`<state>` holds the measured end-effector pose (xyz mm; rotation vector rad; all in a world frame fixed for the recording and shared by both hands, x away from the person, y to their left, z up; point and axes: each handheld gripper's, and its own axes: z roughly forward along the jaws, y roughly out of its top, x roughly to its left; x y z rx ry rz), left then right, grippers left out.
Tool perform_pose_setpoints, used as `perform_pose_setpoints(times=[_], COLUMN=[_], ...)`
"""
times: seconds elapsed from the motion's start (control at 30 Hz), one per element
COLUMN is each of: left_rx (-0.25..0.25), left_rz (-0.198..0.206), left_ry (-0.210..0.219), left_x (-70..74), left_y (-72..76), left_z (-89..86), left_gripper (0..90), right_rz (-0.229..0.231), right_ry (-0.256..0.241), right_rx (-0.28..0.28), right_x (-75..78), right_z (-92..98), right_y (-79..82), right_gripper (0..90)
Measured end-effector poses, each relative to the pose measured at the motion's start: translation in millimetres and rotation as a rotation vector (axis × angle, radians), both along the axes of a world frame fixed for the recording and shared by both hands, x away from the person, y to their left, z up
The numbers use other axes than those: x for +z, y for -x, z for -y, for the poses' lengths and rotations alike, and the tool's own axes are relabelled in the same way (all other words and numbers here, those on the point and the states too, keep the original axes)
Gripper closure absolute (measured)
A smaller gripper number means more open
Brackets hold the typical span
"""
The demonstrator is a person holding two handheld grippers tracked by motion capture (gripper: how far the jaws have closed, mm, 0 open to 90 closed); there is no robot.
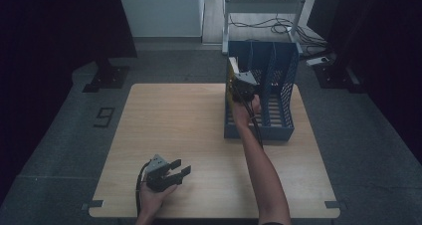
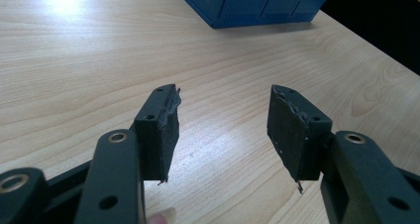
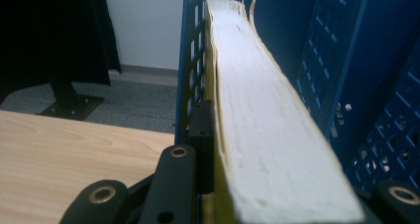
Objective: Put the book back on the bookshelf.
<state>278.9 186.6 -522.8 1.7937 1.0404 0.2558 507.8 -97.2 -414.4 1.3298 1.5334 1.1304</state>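
A blue slotted file rack (image 1: 259, 131) stands on the right side of the wooden table (image 1: 174, 120). My right gripper (image 1: 244, 83) is shut on a thick book (image 1: 232, 71) with a yellow cover, held upright at the rack's leftmost slot. In the right gripper view the book's pale page edge (image 3: 267, 120) runs away from me between the jaws, against the rack's left wall (image 3: 193, 60). My left gripper (image 1: 179, 169) rests low near the table's front left, open and holding nothing (image 2: 223, 130); the rack's corner (image 2: 257, 6) lies far ahead of it.
Behind the table, a metal frame (image 1: 263, 6) stands over loose cables on the floor. A black stand base (image 1: 107, 78) sits on the floor at the back left. Dark curtains hang on both sides.
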Motion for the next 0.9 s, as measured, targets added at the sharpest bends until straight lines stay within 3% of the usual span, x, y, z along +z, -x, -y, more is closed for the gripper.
perform_pose_setpoints(times=[0.9], left_rx=[0.014], left_rz=[-0.006], left_ry=[0.008], left_x=[-1.6], left_y=[-3.2], left_z=[-6.0], left_gripper=[46.2], right_rz=[0.015], right_ry=[-0.006], right_rx=[-0.039], right_x=[-8.1], right_z=[-3.9], right_y=[-26.6], right_gripper=[74.9])
